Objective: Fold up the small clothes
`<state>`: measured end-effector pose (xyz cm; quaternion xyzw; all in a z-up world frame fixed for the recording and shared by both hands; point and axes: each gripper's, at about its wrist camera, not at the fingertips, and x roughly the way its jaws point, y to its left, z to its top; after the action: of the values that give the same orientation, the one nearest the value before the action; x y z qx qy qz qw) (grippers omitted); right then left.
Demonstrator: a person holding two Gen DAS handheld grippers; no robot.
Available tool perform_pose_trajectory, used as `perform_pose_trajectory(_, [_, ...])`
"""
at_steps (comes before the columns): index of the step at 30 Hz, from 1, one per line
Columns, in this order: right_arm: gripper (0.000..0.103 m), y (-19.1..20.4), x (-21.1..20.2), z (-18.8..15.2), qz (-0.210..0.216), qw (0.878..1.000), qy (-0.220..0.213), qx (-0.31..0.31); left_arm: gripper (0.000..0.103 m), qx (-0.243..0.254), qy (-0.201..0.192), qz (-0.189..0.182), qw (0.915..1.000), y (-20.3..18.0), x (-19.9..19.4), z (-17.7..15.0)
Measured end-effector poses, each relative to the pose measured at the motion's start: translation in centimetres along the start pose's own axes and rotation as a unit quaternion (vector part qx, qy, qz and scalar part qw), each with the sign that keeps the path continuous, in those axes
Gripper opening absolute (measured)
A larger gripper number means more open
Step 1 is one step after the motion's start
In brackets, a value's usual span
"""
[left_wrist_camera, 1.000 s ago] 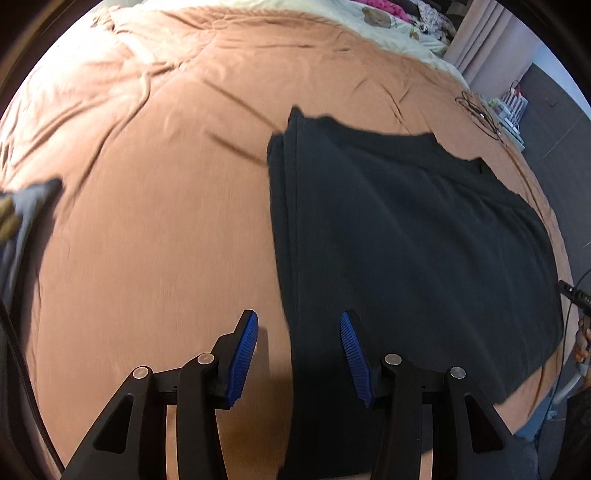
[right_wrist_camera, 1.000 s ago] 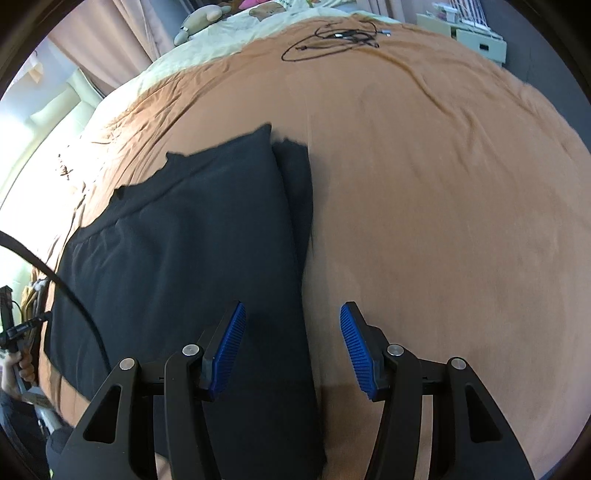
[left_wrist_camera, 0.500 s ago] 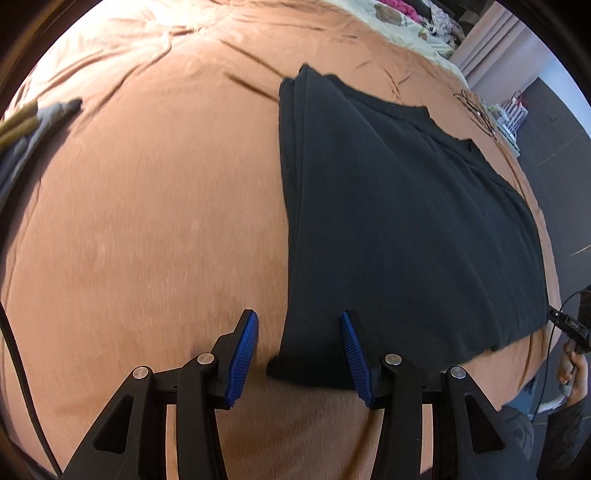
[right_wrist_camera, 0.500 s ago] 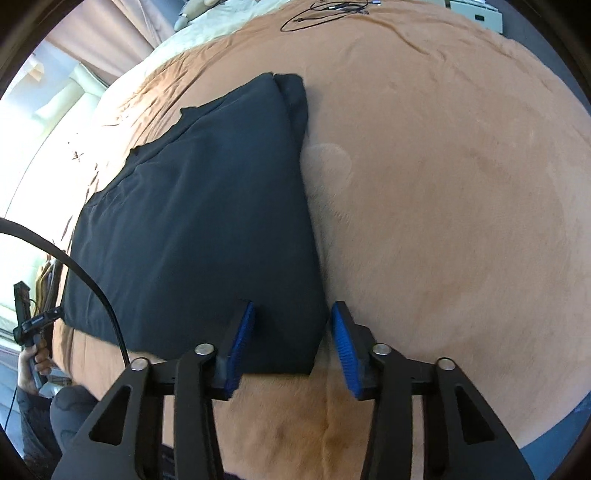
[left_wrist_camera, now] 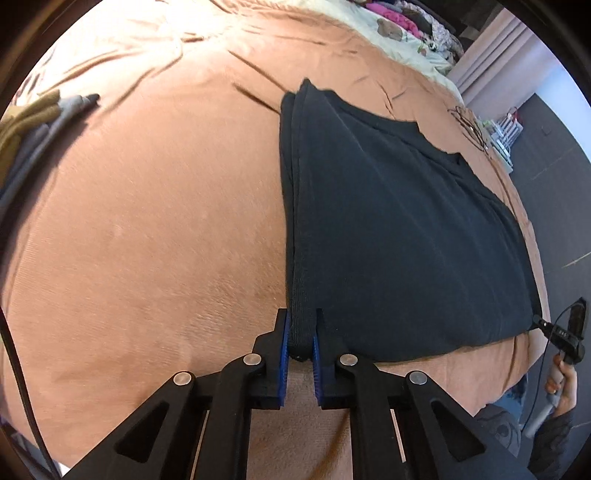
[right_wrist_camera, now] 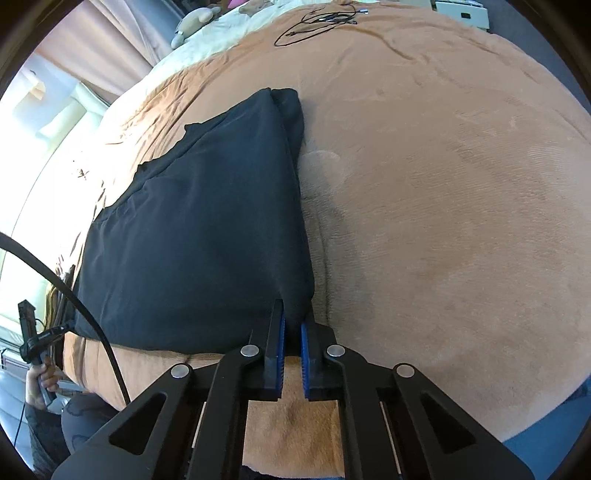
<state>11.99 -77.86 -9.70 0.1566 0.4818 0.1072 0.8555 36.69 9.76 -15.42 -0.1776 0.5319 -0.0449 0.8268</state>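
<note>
Dark folded garment (left_wrist_camera: 399, 229) lies flat on the brown blanket (left_wrist_camera: 147, 240) of the bed, its near edge close to the bed's front edge. Your left gripper (left_wrist_camera: 300, 334) has just been closing and now pinches the garment's near left corner between its blue pads. Your right gripper (right_wrist_camera: 293, 325) has likewise just closed and clamps the near right corner (right_wrist_camera: 295, 295). Off to the left lies a stack of folded clothes (left_wrist_camera: 26, 125), olive over grey as far as the blurred rim lets you judge. A tangled black cable (right_wrist_camera: 317, 22) rests at the blanket's far side; no containers appear.
</note>
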Motion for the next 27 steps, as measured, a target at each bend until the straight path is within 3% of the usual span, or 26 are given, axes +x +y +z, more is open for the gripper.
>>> perform_pose_trajectory(3, [0.003,0.5,0.7,-0.3,-0.003,1.0,0.008,-0.002,0.013,0.0,0.009,-0.008,0.9999,0.2,0.4,-0.3])
perform_pose_trajectory(6, [0.005,0.5,0.2,-0.5,-0.005,1.0,0.007,-0.004,0.02,-0.043,0.007,-0.035,0.9984,1.7,-0.1,-0.7])
perform_pose_trajectory(8, [0.006,0.5,-0.2,-0.6,-0.004,1.0,0.002,-0.003,0.037,-0.068,0.0,-0.058,0.996,2.6,-0.6,-1.1])
perform_pose_trajectory(10, [0.006,0.5,-1.0,-0.7,-0.005,1.0,-0.005,-0.006,0.065,-0.097,-0.013,-0.086,0.9915,3.7,-1.2,-1.7])
perform_pose_trajectory(11, [0.006,0.6,-1.2,-0.8,-0.004,1.0,-0.009,-0.008,0.068,-0.108,-0.017,-0.099,0.9891,4.0,-1.4,-2.0])
perform_pose_trajectory(15, [0.006,1.6,-2.0,-1.2,0.001,0.999,-0.028,-0.021,0.069,-0.136,-0.02,-0.144,0.98,4.3,-1.0,-2.5])
perform_pose_trajectory(20, [0.006,3.1,-2.8,-1.7,0.019,0.998,-0.043,-0.034,0.069,-0.16,0.001,-0.159,0.9742,3.5,1.1,-2.5])
perform_pose_trajectory(26, [0.006,6.9,-2.2,-1.5,0.045,0.996,-0.043,-0.068,0.068,-0.173,-0.009,-0.167,0.9705,2.3,2.5,-1.9])
perform_pose_trajectory(27, [0.006,7.6,-1.9,-1.5,0.047,0.995,-0.04,-0.074,0.063,-0.176,-0.01,-0.167,0.9701,2.2,2.7,-1.8])
